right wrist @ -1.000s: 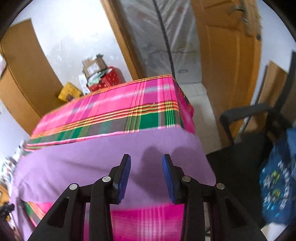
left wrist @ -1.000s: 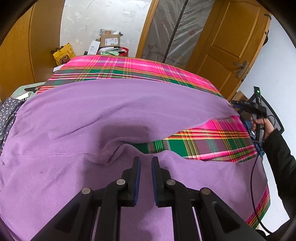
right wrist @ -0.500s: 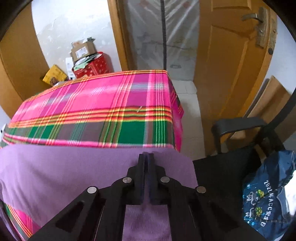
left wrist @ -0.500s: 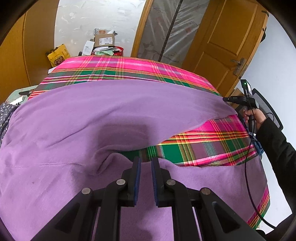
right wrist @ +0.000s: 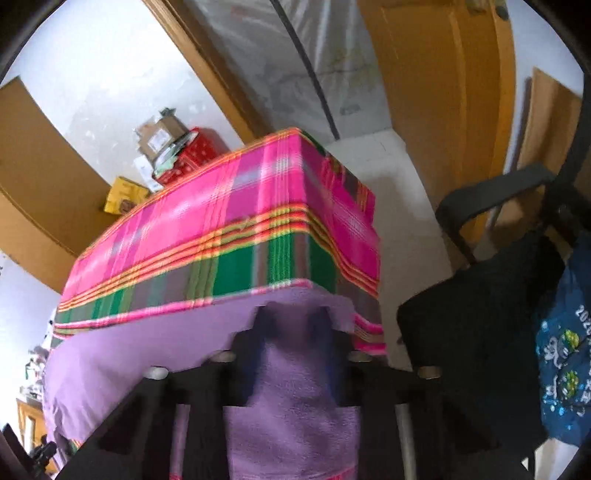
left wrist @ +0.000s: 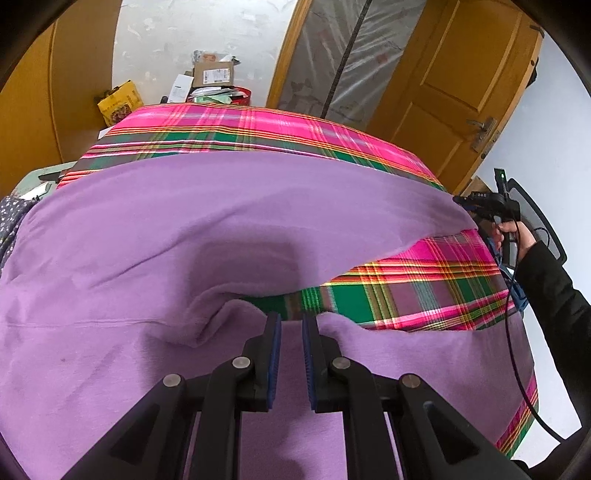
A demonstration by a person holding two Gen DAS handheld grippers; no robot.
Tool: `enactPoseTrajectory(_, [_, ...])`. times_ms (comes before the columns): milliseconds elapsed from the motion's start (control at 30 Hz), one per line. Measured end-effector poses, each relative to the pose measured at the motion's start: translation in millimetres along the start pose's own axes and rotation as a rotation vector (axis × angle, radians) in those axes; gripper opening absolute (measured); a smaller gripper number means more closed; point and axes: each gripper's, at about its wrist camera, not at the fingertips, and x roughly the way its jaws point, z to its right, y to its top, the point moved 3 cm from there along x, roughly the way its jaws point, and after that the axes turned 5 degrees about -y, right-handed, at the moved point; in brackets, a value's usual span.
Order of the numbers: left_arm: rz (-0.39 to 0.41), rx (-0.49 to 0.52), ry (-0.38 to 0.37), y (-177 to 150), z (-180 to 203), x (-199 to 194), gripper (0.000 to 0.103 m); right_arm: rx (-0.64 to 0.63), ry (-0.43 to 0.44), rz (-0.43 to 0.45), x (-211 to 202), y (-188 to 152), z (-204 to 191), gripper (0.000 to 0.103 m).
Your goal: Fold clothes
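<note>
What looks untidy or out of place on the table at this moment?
The purple garment lies bunched, with a fold near the left tool. Its right corner hangs over the plaid tablecloth edge.

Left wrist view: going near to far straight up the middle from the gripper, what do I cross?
left gripper → near purple flap it pinches → strip of bare plaid tablecloth → main spread of the purple garment → far plaid tablecloth → red tin and cardboard box on the floor → white wall.
</note>
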Motion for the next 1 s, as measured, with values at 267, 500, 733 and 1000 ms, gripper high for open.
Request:
enactPoseTrajectory(267, [0.004, -0.002, 0.006, 1, 0, -2, 0.011, -0.046, -0.055, 0.109, -11, 4, -9, 0.004])
enactPoseTrajectory(500, [0.011, -0.001, -0.002, 0, 0, -5, 0.011, 0.004, -0.11, 0.109, -18, 8, 5, 0.026])
enactPoseTrajectory(733, [0.022, 0.001, -0.018, -2, 2, -9, 0.011, 0.166, -0.009, 0.058, -32, -24, 41, 0.032])
enactPoseTrajectory(1000, [0.052, 0.018, -0.029, -5, 9, -25, 0.011, 0.147, -0.186, -0.039, -37, -58, 57, 0.032])
